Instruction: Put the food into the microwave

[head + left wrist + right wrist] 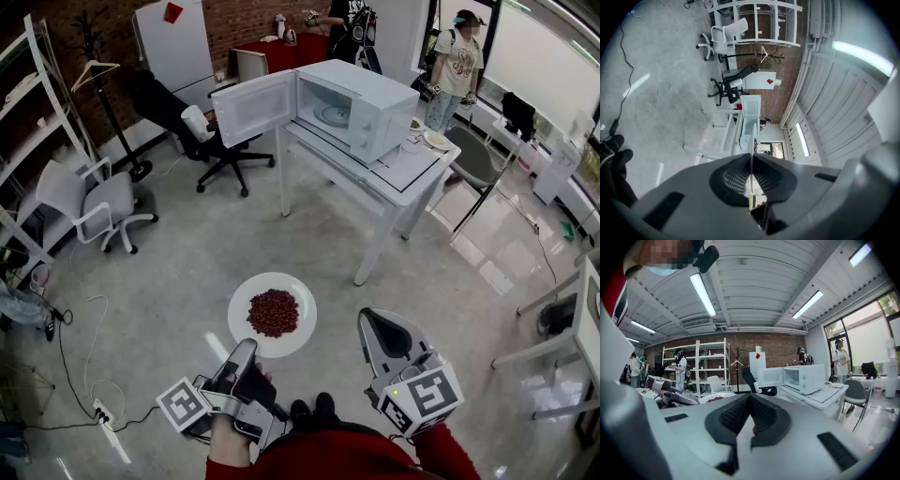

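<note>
A white plate [246, 298] with a heap of red beans [273, 312] hangs above the floor in the head view. My left gripper [246, 352] is shut on its near rim. In the left gripper view the plate [751, 166] is a thin edge pinched between the closed jaws. To the right my right gripper [375, 323] is shut with nothing in it, its jaws meeting in its own view [750, 398]. The white microwave [361, 108] stands on a table ahead with its door [255, 108] swung open to the left. The right gripper view shows the microwave [806, 378] and the plate [712, 399].
The white table [394, 178] also carries a small dish [436, 139] at its far end. A grey chair [478, 164] stands to its right, a black office chair [202, 131] behind, a white one [103, 206] left. Cables [80, 347] lie on the floor. People [455, 66] stand at the back.
</note>
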`<state>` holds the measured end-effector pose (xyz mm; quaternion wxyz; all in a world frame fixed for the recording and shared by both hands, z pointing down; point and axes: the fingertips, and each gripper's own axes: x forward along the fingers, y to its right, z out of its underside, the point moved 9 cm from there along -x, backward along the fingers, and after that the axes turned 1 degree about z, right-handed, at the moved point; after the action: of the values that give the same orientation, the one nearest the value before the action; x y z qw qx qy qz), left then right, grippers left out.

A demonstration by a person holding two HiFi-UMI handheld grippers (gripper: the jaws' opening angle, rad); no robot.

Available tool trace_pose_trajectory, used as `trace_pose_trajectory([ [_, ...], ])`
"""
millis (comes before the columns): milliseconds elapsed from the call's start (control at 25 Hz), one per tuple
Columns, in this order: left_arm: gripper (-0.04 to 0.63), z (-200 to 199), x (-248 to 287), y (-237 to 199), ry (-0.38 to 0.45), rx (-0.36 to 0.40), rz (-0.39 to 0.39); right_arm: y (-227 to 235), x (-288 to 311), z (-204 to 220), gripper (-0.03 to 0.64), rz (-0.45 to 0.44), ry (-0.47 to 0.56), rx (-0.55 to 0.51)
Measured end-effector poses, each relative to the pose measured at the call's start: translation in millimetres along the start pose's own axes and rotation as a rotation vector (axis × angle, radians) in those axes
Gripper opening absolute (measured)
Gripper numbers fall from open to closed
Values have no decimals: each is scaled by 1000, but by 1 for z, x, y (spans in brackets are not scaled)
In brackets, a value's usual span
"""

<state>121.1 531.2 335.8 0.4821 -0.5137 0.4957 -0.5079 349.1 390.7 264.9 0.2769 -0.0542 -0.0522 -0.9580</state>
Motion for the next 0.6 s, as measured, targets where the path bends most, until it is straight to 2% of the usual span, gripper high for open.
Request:
trace_pose_trajectory([
  [200, 23, 12, 3, -1, -5, -18, -16, 8, -6, 7, 12, 5, -21, 23],
  [600, 23, 15, 26, -1, -18, -2, -6, 28, 2, 10, 12, -1, -13, 32],
])
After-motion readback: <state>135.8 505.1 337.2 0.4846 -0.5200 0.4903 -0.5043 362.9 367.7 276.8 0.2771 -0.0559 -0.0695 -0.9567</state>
